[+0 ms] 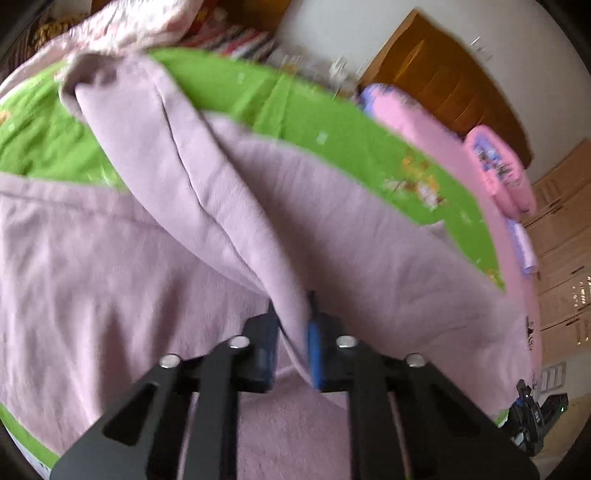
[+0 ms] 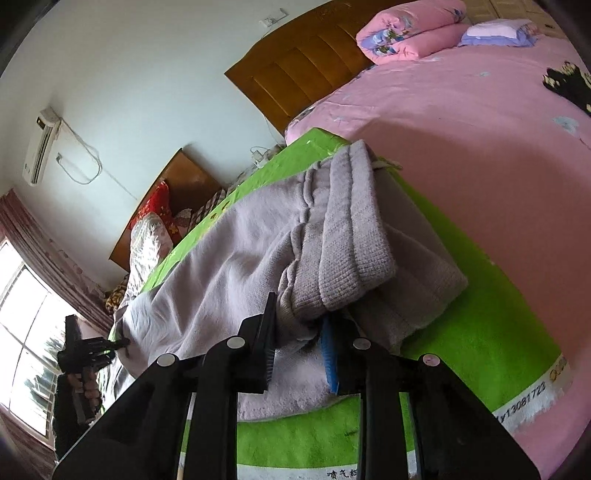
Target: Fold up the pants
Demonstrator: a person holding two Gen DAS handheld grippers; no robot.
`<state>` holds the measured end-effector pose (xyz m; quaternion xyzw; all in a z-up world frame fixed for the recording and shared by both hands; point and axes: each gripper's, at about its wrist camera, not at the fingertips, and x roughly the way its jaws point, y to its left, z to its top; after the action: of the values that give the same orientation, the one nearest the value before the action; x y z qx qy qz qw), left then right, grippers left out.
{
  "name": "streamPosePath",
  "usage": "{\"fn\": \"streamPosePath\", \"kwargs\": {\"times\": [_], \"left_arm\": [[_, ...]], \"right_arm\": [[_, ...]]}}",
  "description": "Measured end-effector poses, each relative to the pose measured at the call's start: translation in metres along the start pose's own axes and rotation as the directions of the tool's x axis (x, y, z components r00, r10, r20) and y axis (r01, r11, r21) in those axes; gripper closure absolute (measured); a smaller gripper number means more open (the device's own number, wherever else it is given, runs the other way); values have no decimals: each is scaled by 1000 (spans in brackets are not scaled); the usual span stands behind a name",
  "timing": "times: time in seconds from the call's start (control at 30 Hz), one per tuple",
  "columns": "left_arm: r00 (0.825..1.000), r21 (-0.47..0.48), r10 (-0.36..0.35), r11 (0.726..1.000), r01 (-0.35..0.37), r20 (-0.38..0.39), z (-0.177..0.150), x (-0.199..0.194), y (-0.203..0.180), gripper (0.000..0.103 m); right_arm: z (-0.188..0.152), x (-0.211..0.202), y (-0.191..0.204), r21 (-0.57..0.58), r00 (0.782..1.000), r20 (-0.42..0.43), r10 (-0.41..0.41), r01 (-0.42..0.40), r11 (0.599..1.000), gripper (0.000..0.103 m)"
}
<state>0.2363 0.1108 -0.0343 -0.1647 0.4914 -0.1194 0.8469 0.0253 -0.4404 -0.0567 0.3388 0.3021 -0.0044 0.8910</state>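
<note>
Pale lilac pants (image 1: 155, 258) lie on a green mat (image 1: 332, 122) over a pink bed. My left gripper (image 1: 293, 321) is shut on a raised fold of a pant leg, which hangs in a ridge up to the left. In the right wrist view, my right gripper (image 2: 299, 328) is shut on the ribbed waistband (image 2: 347, 243) of the pants (image 2: 229, 266), lifted off the mat (image 2: 480, 332). The left gripper (image 2: 92, 350) shows at the far end, held by a hand at the leg end.
Folded pink quilts (image 2: 402, 29) and a wooden headboard (image 2: 306, 62) stand at the bed's head. A black item (image 2: 569, 85) lies on the pink sheet (image 2: 480, 147). A second bed with bedding (image 2: 155, 221) and a window (image 2: 22, 314) are at the left.
</note>
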Motion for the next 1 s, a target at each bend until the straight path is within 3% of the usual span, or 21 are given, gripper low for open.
{"fn": "streamPosePath", "kwargs": {"times": [0.07, 0.13, 0.23, 0.27, 0.33, 0.4, 0.5, 0.53, 0.63, 0.7, 0.73, 0.77, 0.8, 0.83, 0.87, 1.0], "left_arm": [[989, 33, -49, 998, 45, 137, -7, -33, -3, 93], [955, 73, -97, 994, 79, 279, -27, -75, -7, 97], [913, 115, -113, 991, 73, 393, -76, -114, -7, 98], [916, 112, -104, 992, 65, 388, -89, -113, -5, 97], [952, 89, -60, 995, 35, 300, -115, -87, 10, 97], [979, 27, -56, 998, 52, 195, -131, -52, 31, 97], [977, 43, -68, 997, 61, 201, -131, -39, 36, 92], [978, 41, -65, 997, 58, 198, -127, -38, 34, 85], [972, 22, -84, 996, 81, 218, -116, -38, 34, 40], [971, 14, -76, 997, 75, 225, -117, -36, 35, 39], [972, 10, -81, 997, 81, 220, -116, -33, 37, 41], [971, 9, -77, 997, 76, 224, -117, -33, 38, 54], [973, 12, -62, 998, 61, 223, -117, -32, 37, 70], [978, 17, -48, 999, 46, 204, -114, -29, 38, 96], [977, 15, -61, 998, 59, 202, -109, -29, 41, 97], [951, 62, -90, 995, 75, 296, -96, -57, 32, 97]], "right_arm": [[11, -7, 6, -21, 999, 28, 34, -33, 999, 81], [21, -18, 14, -34, 996, 67, 65, -63, 997, 81], [29, -37, 13, -50, 988, 119, 102, -97, 994, 82], [28, -39, 8, -49, 988, 113, 101, -96, 994, 82], [17, -28, -9, -36, 997, 45, 66, -64, 997, 82], [1, -12, -26, -11, 999, -29, 18, -18, 1000, 82], [-4, -14, -36, 8, 999, -4, 49, -49, 999, 82], [-1, -15, -35, 20, 999, -4, 50, -50, 999, 80], [2, -15, -26, -14, 1000, -18, 20, -21, 1000, 74], [0, -15, -23, -13, 999, -17, 31, -31, 999, 67], [0, -14, -22, -7, 999, -16, 46, -47, 999, 62], [-1, -13, -22, -3, 999, -13, 53, -53, 999, 62], [-1, -11, -20, -8, 999, -11, 47, -47, 999, 62], [-1, -10, -16, -30, 1000, -11, 28, -29, 999, 70], [0, -10, -13, -46, 1000, -4, 1, -1, 999, 79], [8, -30, 0, -58, 997, 68, 43, -39, 998, 82]]}}
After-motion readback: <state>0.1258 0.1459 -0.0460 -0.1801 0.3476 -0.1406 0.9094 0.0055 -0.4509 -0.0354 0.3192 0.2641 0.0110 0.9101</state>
